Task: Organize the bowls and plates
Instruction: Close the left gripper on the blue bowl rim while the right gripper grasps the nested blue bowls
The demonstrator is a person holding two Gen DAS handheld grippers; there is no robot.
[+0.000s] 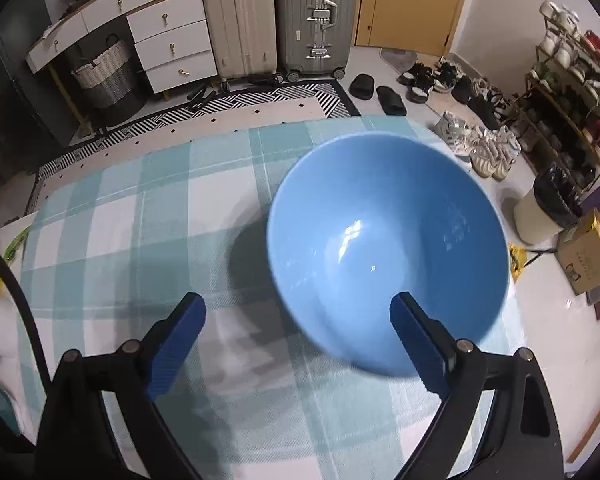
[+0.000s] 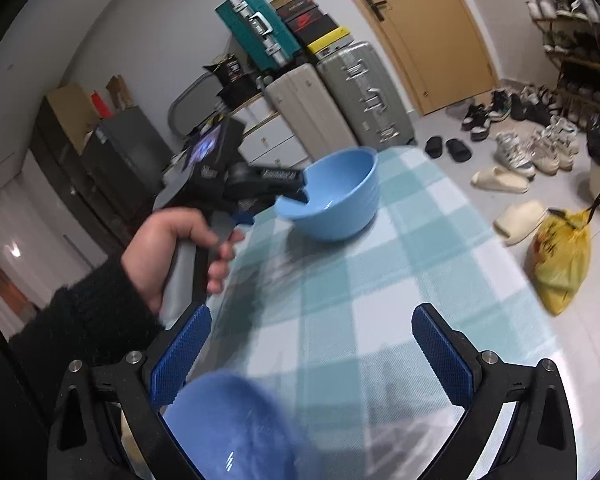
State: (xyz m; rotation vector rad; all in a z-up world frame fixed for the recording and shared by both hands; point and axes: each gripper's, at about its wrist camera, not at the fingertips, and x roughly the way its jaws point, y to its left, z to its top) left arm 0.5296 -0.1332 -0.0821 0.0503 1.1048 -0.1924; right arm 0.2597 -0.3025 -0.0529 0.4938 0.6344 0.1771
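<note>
A light blue bowl point(image 1: 384, 240) stands upright on the checked tablecloth point(image 1: 140, 216) near the table's far right corner. My left gripper point(image 1: 298, 304) is open wide and straddles the bowl's near wall: the right finger point(image 1: 416, 328) is over the inside and the left finger point(image 1: 180, 332) is outside, neither pressing. The right wrist view shows the same bowl point(image 2: 340, 200) with the left gripper point(image 2: 274, 204) reaching in from the left, held by a hand point(image 2: 168, 248). My right gripper point(image 2: 310, 314) is open over the cloth. A blurred blue dish point(image 2: 236, 428) lies low by its left finger, not gripped.
The table's far edge point(image 1: 260, 128) and right edge drop to the floor. Beyond stand suitcases point(image 1: 316, 20), white drawers point(image 1: 172, 44) and a woven basket point(image 1: 104, 76). Shoes point(image 1: 480, 144), a shoe rack point(image 1: 572, 92), a bin point(image 1: 548, 208) and a yellow bag point(image 2: 560, 264) sit at the right.
</note>
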